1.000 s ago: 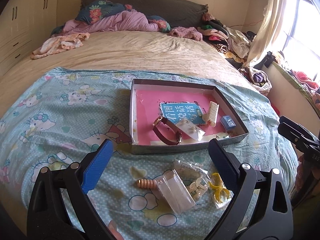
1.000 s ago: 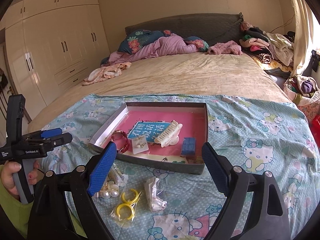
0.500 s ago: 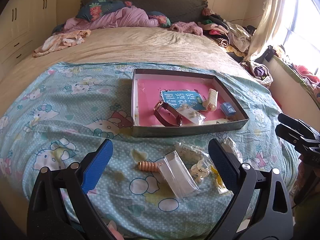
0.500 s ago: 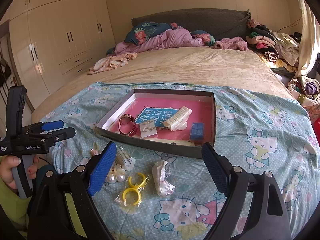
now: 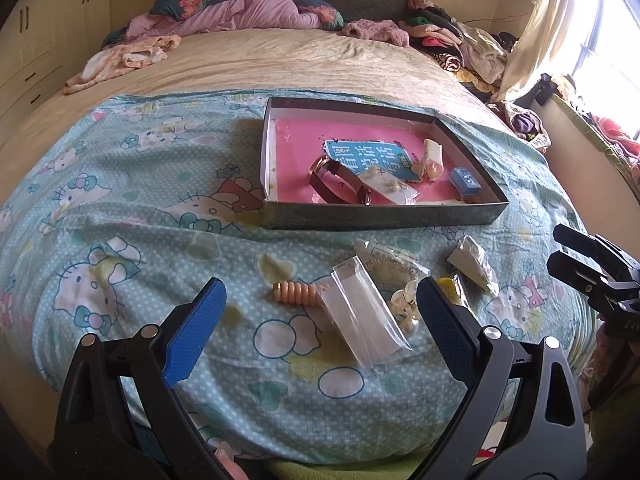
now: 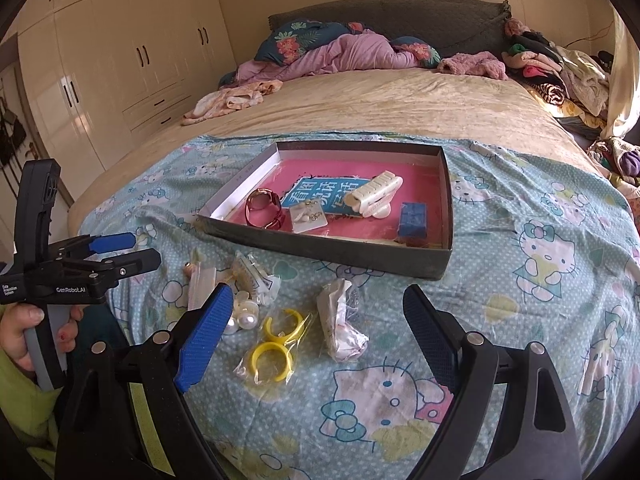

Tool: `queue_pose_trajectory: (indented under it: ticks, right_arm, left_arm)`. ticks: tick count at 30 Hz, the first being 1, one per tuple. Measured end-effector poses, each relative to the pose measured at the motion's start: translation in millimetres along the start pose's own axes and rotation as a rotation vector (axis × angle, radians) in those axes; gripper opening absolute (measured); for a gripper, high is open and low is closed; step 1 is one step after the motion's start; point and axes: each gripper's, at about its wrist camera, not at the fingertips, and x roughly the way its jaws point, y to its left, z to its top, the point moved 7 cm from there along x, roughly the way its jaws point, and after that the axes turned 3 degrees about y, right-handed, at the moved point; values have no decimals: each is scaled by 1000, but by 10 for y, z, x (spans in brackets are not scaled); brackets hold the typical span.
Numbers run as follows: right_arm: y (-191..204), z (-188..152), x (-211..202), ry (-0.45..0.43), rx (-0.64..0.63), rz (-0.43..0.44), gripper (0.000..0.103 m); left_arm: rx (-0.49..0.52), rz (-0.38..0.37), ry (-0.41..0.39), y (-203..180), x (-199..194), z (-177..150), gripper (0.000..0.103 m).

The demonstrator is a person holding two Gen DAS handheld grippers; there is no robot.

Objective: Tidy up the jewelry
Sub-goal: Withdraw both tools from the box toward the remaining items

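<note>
Left wrist view. We find the left tool (image 5: 320, 312) standing wide, nothing between its blue pads (image 5: 196, 336), held above the near edge of the bed (image 5: 304, 60). A teal cartoon-print sheet (image 5: 132, 184) covers the near half. On it sits a shallow box (image 5: 384, 216) with a pink floor. Inside we note a watch (image 5: 338, 182) with a dark strap, an earring card (image 5: 390, 188) touching the strap, a cream clip (image 5: 432, 156) farther back, and a small blue case (image 5: 464, 180) near the right wall. In front of the box, loose on the sheet, lie a peach coil tie (image 5: 294, 292), a clear sleeve (image 5: 366, 318) just beside it, a packet of pearls (image 5: 404, 304) partly behind the right pad, and a white bag (image 5: 472, 260) to the right. The right tool (image 5: 576, 256) shows at the right edge, seen side-on; its gape cannot be judged here.

Right wrist view. We find the right tool (image 6: 318, 326) also wide and empty, above the sheet (image 6: 540, 280). Between and just beyond its pads (image 6: 204, 336) lie two yellow rings (image 6: 276, 340) in a clear wrapper and the crumpled white bag (image 6: 340, 324); neither is touched. The pearls (image 6: 244, 316) lie just beside the left pad. The box (image 6: 332, 248) stands beyond, holding the watch (image 6: 266, 208), card (image 6: 308, 218), clip (image 6: 374, 194) and blue case (image 6: 414, 220). At the left edge a hand (image 6: 24, 332) grips the left tool (image 6: 136, 250), its fingers parted. Wardrobes (image 6: 120, 64) line the left wall.
</note>
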Motion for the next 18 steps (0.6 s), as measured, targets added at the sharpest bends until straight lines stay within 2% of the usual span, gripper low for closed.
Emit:
queue_pose_trajectory:
  ticks: [9, 18]
  right_arm:
    - [-20, -154, 139, 41, 8, 0, 86]
    - [-97, -230, 234, 62, 24, -6, 86]
  left_arm:
    - [1, -36, 75, -74, 202, -207, 89]
    - [-67, -130, 146, -131, 422, -368, 89]
